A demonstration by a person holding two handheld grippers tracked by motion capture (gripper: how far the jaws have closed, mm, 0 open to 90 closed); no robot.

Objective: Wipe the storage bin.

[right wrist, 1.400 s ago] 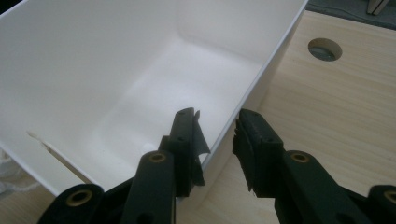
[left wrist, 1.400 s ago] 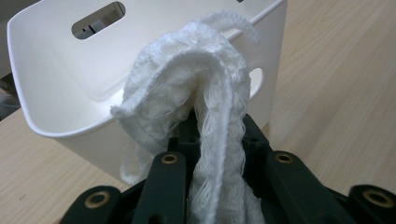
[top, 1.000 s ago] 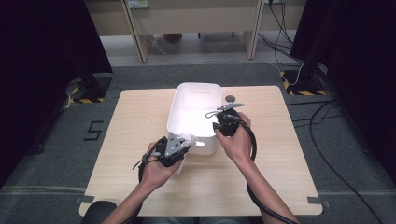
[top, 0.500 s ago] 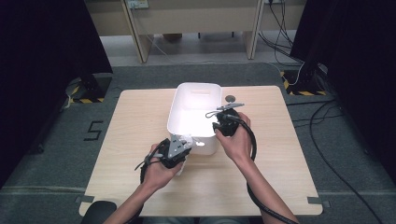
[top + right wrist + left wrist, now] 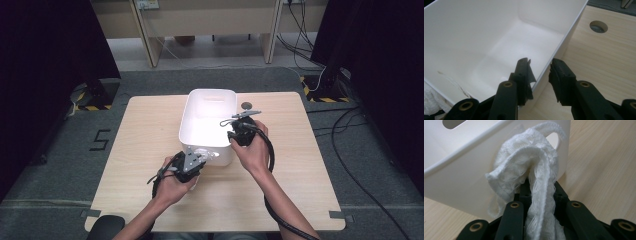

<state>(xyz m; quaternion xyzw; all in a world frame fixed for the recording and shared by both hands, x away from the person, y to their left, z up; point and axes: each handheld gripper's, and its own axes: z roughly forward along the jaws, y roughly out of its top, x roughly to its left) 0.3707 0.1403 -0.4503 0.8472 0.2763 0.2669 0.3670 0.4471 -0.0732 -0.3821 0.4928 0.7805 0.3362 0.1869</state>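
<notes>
White cloth point(image 5: 531, 172) is clamped in left claw point(image 5: 537, 195) at the near wall of the white bin point(image 5: 207, 107) on the tabletop point(image 5: 145, 135). Right claw point(image 5: 540, 72), part-open, straddles the bin's side wall unpinched. Step: loading cloth; next, lift over rim, release inside.

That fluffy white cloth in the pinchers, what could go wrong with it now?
The bunched white knitted cloth held by the left gripper sits outside the white plastic bin, so it might drop onto the pale wooden table. The right gripper straddles the bin's thin side wall; a push could tip or slide it.
</notes>
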